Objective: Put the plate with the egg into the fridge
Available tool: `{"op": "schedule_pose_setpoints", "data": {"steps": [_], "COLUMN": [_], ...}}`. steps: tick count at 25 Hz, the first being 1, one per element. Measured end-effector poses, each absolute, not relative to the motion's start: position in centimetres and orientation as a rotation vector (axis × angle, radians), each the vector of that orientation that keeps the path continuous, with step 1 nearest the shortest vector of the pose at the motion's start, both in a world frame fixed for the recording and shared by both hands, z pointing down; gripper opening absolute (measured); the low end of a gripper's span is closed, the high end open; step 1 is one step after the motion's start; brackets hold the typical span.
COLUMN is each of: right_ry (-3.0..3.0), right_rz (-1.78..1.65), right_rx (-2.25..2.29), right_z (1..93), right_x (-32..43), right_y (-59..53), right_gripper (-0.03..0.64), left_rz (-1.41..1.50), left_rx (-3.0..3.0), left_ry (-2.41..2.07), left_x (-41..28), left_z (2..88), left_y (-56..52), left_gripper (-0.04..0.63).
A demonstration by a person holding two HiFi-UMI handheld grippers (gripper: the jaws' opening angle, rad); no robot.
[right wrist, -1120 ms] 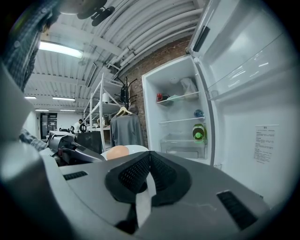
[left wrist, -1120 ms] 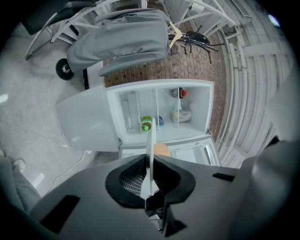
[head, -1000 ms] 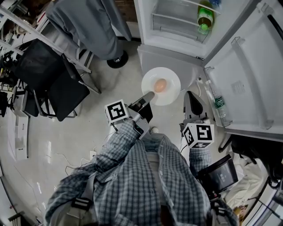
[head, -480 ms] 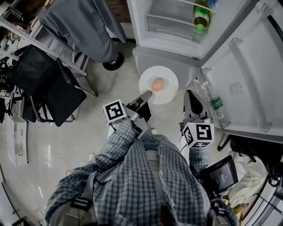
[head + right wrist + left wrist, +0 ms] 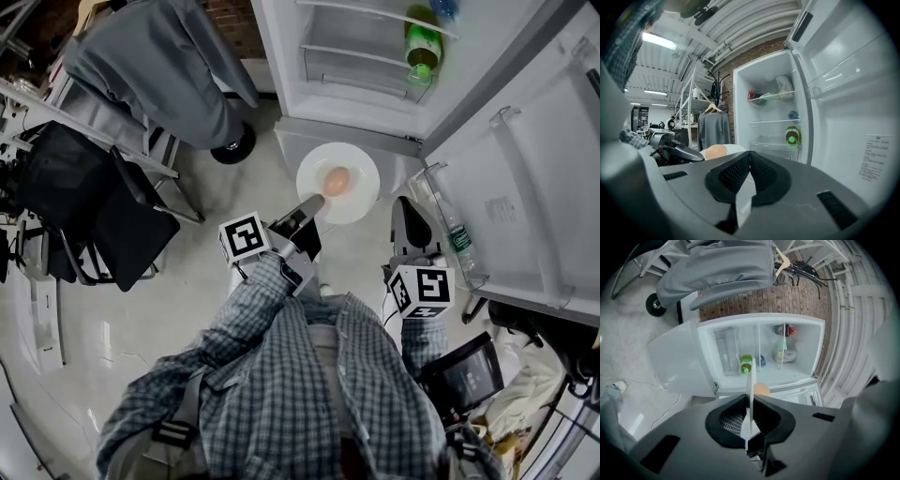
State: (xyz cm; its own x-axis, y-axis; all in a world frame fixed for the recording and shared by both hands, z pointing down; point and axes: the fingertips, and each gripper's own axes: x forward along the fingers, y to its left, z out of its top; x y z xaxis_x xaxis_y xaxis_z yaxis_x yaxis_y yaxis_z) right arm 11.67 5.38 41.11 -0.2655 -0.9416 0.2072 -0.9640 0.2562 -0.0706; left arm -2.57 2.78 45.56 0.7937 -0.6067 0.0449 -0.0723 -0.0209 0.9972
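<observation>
The left gripper (image 5: 315,202) is clenched on the near rim of the round white plate (image 5: 362,197), which it holds level in the air in front of the open white fridge (image 5: 370,66), above the floor and short of the shelves; the pale brown egg (image 5: 337,178) lies loose near the plate's middle; the right gripper (image 5: 403,210) hangs just beside the plate, apart from it, its jaws pressed together on nothing; the step in hand looks to be the carry toward the fridge, with the placing not yet done; the next move likely calls for a forward reach onto a bare shelf, clear of the green bottle (image 5: 422,42), keeping the plate flat, since a tilt could roll the egg off.
</observation>
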Motion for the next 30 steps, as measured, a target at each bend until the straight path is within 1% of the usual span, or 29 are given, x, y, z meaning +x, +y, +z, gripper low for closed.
{"op": "schedule_pose_setpoints", "data": {"steps": [14,20,30], "right_ry": [-2.365,-2.361,-2.348], "right_rz": [0.265,0.23,0.224], "right_rx": [1.827,1.796,1.812], "right_z": [40.5,40.7,41.1], "right_x": [9.2,7.9,6.9], "right_y": [-1.4,-3.7,-6.7], "right_gripper": [0.006,0.006,0.006], "left_rz": [-0.452,-0.418,-0.441], "left_rx": [1.54,1.562,1.564], "left_ry": [-0.531,-0.536,-0.498], "left_x": [-4.4,-5.2,-5.8], "left_z": [45.5,46.1,46.0], "left_y": [-4.0,-6.7,-9.9], "left_gripper": [0.028,0.028,0.028]}}
